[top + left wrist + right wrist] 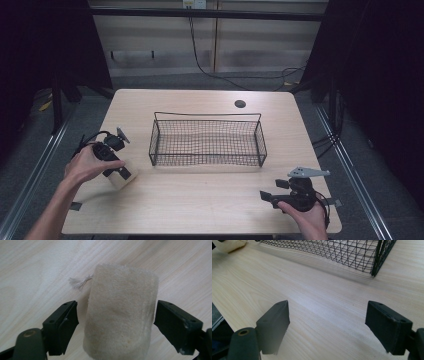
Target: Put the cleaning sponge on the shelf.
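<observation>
A beige, fuzzy sponge block point(122, 312) with a frayed string at its far end lies on the wooden table point(210, 200) at the left. My left gripper point(116, 312) is open with its jaws on either side of the block; the right jaw is almost touching it and a small gap shows at the left jaw. From above, the left gripper point(116, 170) sits over the block point(121, 180) under the person's hand. My right gripper point(268, 196) rests open near the table's front right corner, nothing between its jaws point(328, 312).
A black wire basket point(207, 114) stands in the middle of the table; its near corner point(375, 262) is ahead of the right gripper. A round cable hole point(240, 104) lies behind it. Dark curtains flank both sides, and cables run on the floor.
</observation>
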